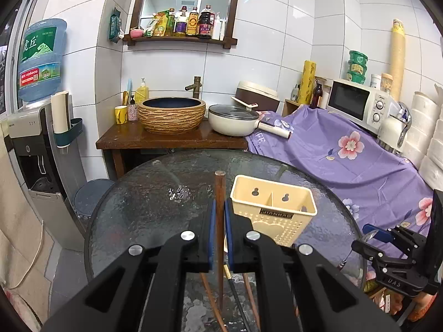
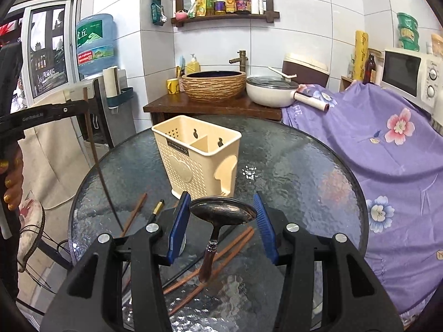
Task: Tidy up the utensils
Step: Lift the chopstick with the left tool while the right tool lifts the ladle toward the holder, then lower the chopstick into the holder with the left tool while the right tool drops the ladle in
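Observation:
My left gripper [image 1: 220, 204] is shut on a brown chopstick [image 1: 220, 188], which stands upright between the blue pads above the round glass table [image 1: 138, 207]. Just right of it stands the cream two-compartment utensil holder [image 1: 272, 210]. My right gripper [image 2: 223, 203] is shut on the bowl of a dark metal spoon [image 2: 221, 211], lifted off the table with its handle hanging down. The holder [image 2: 196, 160] stands just beyond it. Loose brown chopsticks [image 2: 235, 246] and a black one with a gold tip [image 2: 156, 210] lie on the glass. The left gripper [image 2: 69, 108] shows at the far left with its chopstick [image 2: 95, 155].
A purple floral cloth [image 2: 387, 144] drapes the right side, against the table edge. Behind the table stands a wooden counter [image 2: 216, 108] with a basin [image 2: 214, 84] and a white pan [image 2: 270, 90]. A water dispenser [image 1: 41, 138] is at the left and a microwave [image 1: 357, 102] at the back right.

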Action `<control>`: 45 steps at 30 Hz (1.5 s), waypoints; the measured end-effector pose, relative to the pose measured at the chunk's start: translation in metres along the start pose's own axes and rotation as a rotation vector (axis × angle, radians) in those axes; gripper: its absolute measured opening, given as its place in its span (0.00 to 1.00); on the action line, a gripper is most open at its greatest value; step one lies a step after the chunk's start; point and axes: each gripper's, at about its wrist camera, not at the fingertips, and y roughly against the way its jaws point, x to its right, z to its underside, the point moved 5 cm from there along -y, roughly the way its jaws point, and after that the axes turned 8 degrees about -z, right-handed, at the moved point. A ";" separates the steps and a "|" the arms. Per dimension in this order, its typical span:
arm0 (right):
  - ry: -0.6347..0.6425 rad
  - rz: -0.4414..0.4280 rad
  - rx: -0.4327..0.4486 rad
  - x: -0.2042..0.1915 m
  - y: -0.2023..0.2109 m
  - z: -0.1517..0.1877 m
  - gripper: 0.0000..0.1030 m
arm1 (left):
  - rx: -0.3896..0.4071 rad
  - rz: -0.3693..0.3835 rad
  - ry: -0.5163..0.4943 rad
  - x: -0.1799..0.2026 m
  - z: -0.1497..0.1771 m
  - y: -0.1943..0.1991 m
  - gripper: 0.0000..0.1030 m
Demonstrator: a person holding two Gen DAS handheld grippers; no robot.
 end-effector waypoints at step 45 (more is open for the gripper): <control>0.080 0.038 0.033 -0.003 -0.119 -0.086 0.46 | -0.108 0.006 0.036 0.038 -0.053 -0.119 0.07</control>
